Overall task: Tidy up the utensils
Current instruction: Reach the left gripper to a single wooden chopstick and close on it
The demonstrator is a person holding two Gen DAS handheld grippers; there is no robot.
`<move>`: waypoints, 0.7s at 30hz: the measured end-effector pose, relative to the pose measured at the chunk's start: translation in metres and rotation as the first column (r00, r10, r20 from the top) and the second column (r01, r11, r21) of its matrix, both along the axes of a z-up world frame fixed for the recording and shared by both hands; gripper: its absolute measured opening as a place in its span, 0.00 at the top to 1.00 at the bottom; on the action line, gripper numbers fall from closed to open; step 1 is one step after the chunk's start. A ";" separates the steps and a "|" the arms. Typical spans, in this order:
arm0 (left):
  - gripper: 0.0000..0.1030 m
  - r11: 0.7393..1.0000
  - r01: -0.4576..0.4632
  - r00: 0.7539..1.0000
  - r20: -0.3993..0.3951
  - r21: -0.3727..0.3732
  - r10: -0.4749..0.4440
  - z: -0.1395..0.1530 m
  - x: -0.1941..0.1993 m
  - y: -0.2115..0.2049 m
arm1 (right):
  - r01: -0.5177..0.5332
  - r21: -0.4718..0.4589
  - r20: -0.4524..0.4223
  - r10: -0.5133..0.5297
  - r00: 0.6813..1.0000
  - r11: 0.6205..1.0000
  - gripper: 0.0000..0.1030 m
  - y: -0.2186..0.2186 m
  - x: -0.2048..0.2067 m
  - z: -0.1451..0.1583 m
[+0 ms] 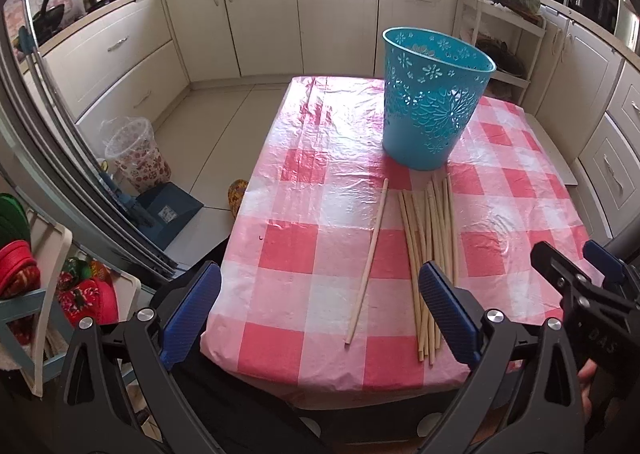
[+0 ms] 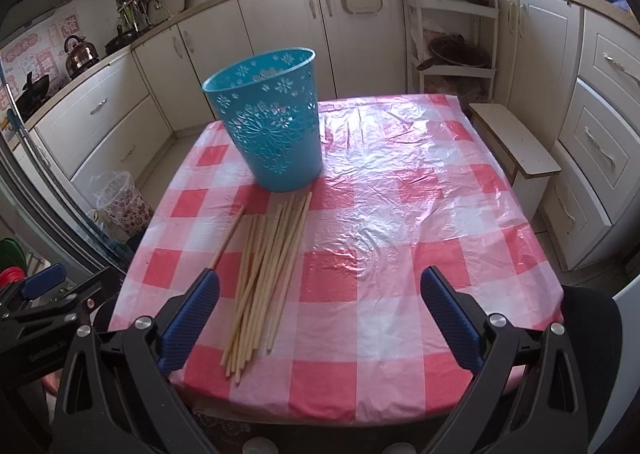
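A bundle of wooden chopsticks [image 1: 430,250] [image 2: 264,274] lies on the pink checked tablecloth [image 1: 304,190] [image 2: 400,222], just in front of an upright turquoise cut-out basket [image 1: 432,98] [image 2: 272,122]. One single chopstick [image 1: 370,258] [image 2: 230,236] lies apart, to the left of the bundle. My left gripper [image 1: 318,298] hovers open over the table's near edge, with the single chopstick between its fingers' lines and nothing held. My right gripper [image 2: 320,302] is open and empty too, to the right of the bundle; it shows in the left wrist view [image 1: 576,266].
The table's near edge is right below both grippers. A low wooden stool [image 2: 516,142] stands at the table's right side. A floral waste bin [image 1: 134,152] and a blue dustpan [image 1: 168,210] sit on the floor at left. White cabinets ring the room.
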State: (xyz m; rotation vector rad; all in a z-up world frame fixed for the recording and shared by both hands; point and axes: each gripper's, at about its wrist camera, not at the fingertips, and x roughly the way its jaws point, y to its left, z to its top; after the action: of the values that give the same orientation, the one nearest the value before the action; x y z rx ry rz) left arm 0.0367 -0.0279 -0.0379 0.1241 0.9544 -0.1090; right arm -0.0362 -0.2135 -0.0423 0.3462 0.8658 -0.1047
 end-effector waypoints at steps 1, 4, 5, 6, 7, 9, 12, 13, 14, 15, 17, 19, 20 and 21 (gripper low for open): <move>0.08 1.000 0.003 1.000 -0.015 -0.003 -0.003 -0.005 0.005 -0.001 | -0.001 0.010 -0.017 0.001 1.000 1.000 0.07 -0.002 0.010 -0.008; 0.08 1.000 0.002 0.999 -0.050 -0.015 -0.003 -0.020 0.023 -0.003 | -0.014 0.033 -0.050 0.016 0.999 0.999 0.25 -0.005 0.040 -0.028; 0.08 1.000 0.004 0.998 -0.057 -0.017 -0.005 -0.026 0.028 -0.005 | -0.021 0.034 -0.065 0.023 0.998 0.999 0.32 -0.005 0.050 -0.035; 0.08 1.000 0.006 0.998 -0.060 -0.014 -0.007 -0.031 0.034 -0.007 | -0.029 0.045 -0.080 0.033 0.996 0.999 0.42 -0.005 0.058 -0.040; 0.08 1.000 0.006 0.998 -0.060 -0.006 -0.007 -0.035 0.039 -0.008 | -0.037 0.055 -0.087 0.042 0.995 0.998 0.46 -0.003 0.067 -0.045; 0.08 1.000 0.014 0.998 -0.062 0.006 -0.014 -0.042 0.048 -0.012 | -0.044 0.026 -0.089 0.046 0.995 0.999 0.50 -0.002 0.080 -0.051; 0.08 0.999 0.039 0.997 -0.060 0.007 -0.039 -0.051 0.063 -0.020 | -0.051 0.005 -0.105 0.051 0.993 0.999 0.58 -0.002 0.095 -0.059; 0.08 0.999 0.050 0.997 -0.062 0.006 -0.050 -0.054 0.068 -0.023 | -0.053 -0.002 -0.109 0.053 0.993 0.999 0.58 -0.002 0.099 -0.061; 0.08 0.998 0.055 0.996 -0.065 0.006 -0.055 -0.058 0.074 -0.026 | -0.059 -0.013 -0.116 0.057 0.992 0.998 0.61 -0.002 0.102 -0.063; 0.08 0.998 0.058 0.996 -0.074 0.012 -0.057 -0.062 0.079 -0.029 | -0.065 -0.018 -0.121 0.062 0.991 0.998 0.63 -0.001 0.104 -0.065; 0.12 0.998 0.067 0.994 -0.093 0.013 -0.065 -0.070 0.086 -0.033 | -0.079 -0.038 -0.111 0.074 0.991 0.996 0.64 0.001 0.105 -0.064; 0.16 0.997 0.070 0.992 -0.109 0.019 -0.068 -0.078 0.093 -0.037 | -0.102 -0.054 -0.103 0.096 0.990 0.993 0.64 0.005 0.106 -0.062; 0.18 0.997 0.074 0.991 -0.117 0.023 -0.071 -0.081 0.096 -0.039 | -0.118 -0.068 -0.101 0.111 0.989 0.991 0.65 0.007 0.106 -0.061; 0.23 0.996 0.080 0.989 -0.124 0.025 -0.077 -0.085 0.100 -0.041 | -0.137 -0.084 -0.100 0.129 0.987 0.987 0.68 0.009 0.106 -0.060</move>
State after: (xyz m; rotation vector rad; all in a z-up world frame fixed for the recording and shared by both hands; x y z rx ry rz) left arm 0.1369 -0.0693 -0.1224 0.1841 1.0747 -0.1769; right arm 0.0699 -0.2044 -0.1021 0.1985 0.9717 -0.0365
